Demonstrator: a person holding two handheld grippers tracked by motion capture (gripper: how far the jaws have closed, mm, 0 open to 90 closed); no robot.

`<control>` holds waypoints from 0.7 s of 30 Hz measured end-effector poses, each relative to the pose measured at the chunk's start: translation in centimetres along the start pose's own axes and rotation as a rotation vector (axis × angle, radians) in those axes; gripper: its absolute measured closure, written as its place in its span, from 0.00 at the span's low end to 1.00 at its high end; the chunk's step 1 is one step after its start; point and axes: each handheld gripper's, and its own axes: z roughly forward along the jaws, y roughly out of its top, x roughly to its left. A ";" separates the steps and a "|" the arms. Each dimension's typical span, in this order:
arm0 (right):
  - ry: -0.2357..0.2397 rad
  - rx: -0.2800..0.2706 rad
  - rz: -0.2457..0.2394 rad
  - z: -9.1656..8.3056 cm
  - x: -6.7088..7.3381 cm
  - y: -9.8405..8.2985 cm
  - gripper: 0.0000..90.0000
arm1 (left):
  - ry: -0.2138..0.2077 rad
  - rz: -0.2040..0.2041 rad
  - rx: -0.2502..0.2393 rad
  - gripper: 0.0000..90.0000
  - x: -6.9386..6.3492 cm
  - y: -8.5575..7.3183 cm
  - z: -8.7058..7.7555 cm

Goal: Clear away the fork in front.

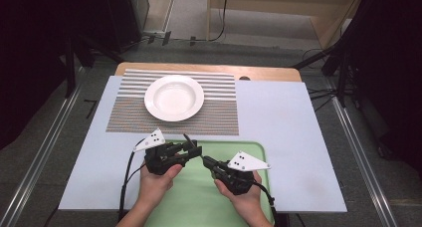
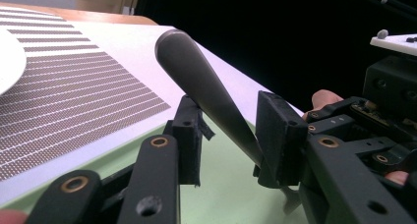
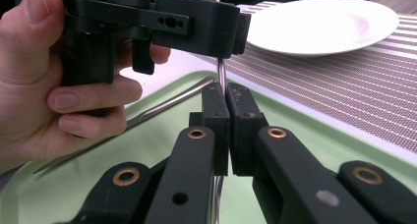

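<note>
My right gripper (image 3: 227,106) (image 1: 206,161) is shut on the thin shaft of a metal cutlery piece (image 3: 221,71) and holds it upright over the green tray (image 1: 199,197). The piece's rounded handle (image 2: 196,71) rises between the jaws of my left gripper (image 2: 228,121) (image 1: 191,150). It leans toward one pad, and a gap shows at the other. The two grippers meet tip to tip above the tray's far edge. A white plate (image 1: 174,97) sits on the striped placemat (image 1: 219,112) beyond them.
Another long metal cutlery piece (image 3: 157,108) lies flat in the tray below the left hand (image 3: 59,101). The tray rests at the near edge of a pale board (image 1: 278,137) covering the wooden table. Dark stands and cables flank both sides.
</note>
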 end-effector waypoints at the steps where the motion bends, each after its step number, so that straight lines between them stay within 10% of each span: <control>1: 0.002 -0.001 0.000 0.0 0.0 0.0 0.96 | -0.005 -0.001 -0.001 0.70 0.0 0.0 0.0; 8: 0.011 -0.007 -0.012 0.0 0.3 0.0 0.96 | -0.038 -0.018 0.002 0.74 0.1 -0.1 0.1; 11: 0.024 -0.017 -0.009 0.0 0.3 0.0 0.95 | -0.136 -0.071 -0.028 0.83 0.6 0.0 -0.1; 21: -0.044 -0.045 -0.004 -0.9 -0.6 0.9 0.43 | -0.144 -0.036 -0.039 0.96 -0.1 0.3 -0.7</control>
